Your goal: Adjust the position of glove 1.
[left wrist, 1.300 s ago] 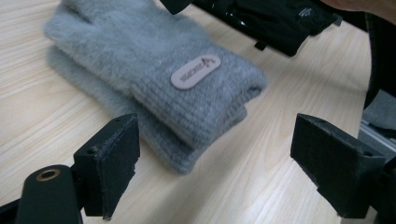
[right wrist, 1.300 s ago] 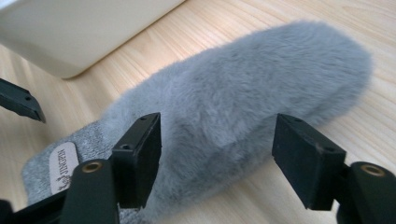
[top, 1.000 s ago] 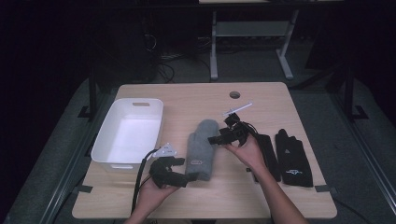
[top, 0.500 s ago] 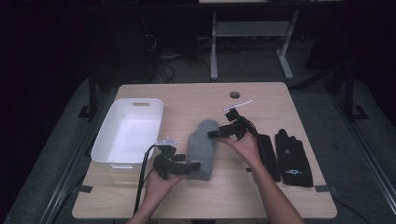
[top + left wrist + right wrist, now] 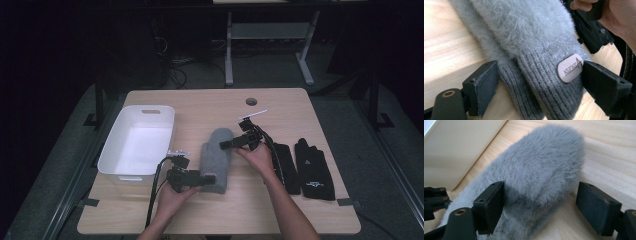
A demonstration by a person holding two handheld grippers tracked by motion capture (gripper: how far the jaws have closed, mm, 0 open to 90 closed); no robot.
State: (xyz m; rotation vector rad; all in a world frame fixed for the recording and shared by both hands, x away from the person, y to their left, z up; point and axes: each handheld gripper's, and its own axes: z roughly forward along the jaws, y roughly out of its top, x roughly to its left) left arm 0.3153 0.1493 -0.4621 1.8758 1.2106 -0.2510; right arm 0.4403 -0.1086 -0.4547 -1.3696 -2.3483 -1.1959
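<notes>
One fuzzy grey mitten (image 5: 216,159), ribbed cuff (image 5: 549,82)

We see a light wooden table (image 5: 300,112) with a round cable hole (image 5: 251,101) near its far edge, standing on grey carpet (image 5: 380,150) that spreads out on either side. Dark patches of tape (image 5: 347,202) sit at the near corners of the table. Beyond it we make out the pale legs and crossbar of a second desk (image 5: 270,35), with a tangle of cables (image 5: 187,62) on the floor beside it. The room behind lies in deep shadow, while the tabletop is brightly lit.
</notes>
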